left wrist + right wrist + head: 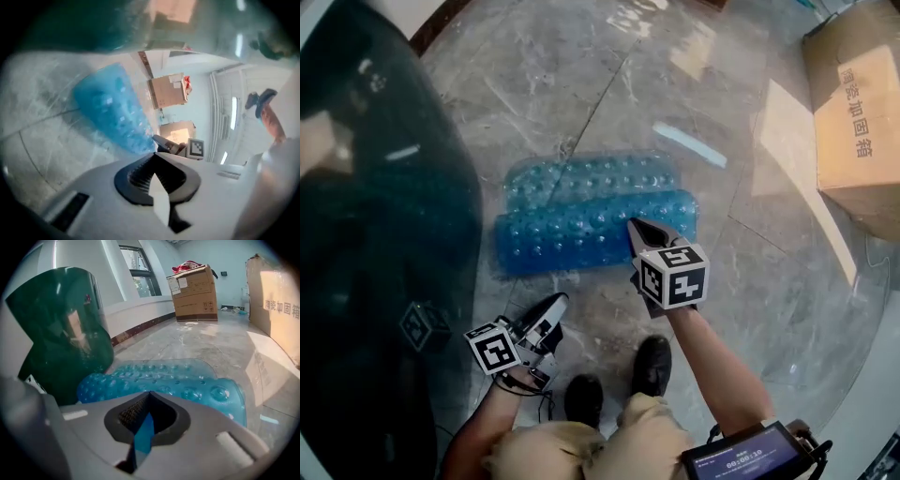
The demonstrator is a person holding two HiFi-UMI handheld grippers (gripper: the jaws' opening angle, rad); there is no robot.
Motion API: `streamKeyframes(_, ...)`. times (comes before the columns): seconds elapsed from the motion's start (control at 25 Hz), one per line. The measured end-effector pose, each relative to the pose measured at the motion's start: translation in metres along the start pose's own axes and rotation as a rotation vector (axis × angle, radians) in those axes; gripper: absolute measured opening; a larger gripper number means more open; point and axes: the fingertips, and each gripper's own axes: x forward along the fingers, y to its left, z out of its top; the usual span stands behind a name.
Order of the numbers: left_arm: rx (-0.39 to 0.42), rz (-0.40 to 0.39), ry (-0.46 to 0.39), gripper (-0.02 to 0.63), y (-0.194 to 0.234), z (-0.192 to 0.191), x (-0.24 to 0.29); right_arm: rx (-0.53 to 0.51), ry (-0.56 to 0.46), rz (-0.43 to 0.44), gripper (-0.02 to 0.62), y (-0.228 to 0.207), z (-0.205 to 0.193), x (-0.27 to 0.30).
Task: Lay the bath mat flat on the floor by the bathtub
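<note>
Both closed: left tongs (557,301) empty, right tongs (632,223) tip at folded bath mat (572,211), long axis crosswise

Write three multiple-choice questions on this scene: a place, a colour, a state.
1. Where does the bath mat lie? A on a table; B on the floor beside the dark tub; C inside that tub.
2. What colour is the mat? A blue; B red; C white.
3. How do the left gripper's jaws stand? A wide apart; B shut on the mat; C shut, nothing between.
Key: B, it rests on marble next to the tub; A, it is clear blue; C, its own view shows the jaws together and empty.
</note>
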Motion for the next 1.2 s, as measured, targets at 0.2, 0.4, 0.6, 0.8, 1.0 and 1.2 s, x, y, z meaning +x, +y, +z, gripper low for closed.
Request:
streamKeyframes(0.2, 0.249, 0.009, -0.079, 0.003, -0.065, 0.041, 0.016, 0.036, 0.027, -0.061, 0.003, 0.010, -0.013, -0.015)
streamKeyframes(0.4, 0.327, 0.076, -0.184, 0.005, -0.064, 0.077, 0.044, -0.011, 0.025, -0.104, 0.002, 0.019, -0.045, -0.033)
streamKeyframes(0.6, 0.382, 0.205, -0.114, 0.005, -0.027, 0.031, 0.042, -0.115, 0.053, 0.002, 0.002, 0.047, -0.095, -0.060)
streamKeyframes(0.8, 0.394, 0.273, -0.026, 0.005, -0.005, -0.032, 0.018, -0.146, 0.016, 0.211, 0.002, 0.091, -0.099, -0.124)
streamKeyframes(1.0, 0.406, 0.302, 0.024, 0.005, -0.004, -0.075, -0.004, -0.239, -0.131, -0.015, 0.003, 0.034, -0.037, -0.141)
streamKeyframes(1.2, 0.446, 0.218, -0.080, 0.005, -0.035, -0.072, -0.012, -0.230, 0.023, -0.095, 0.002, -0.009, -0.080, -0.114)
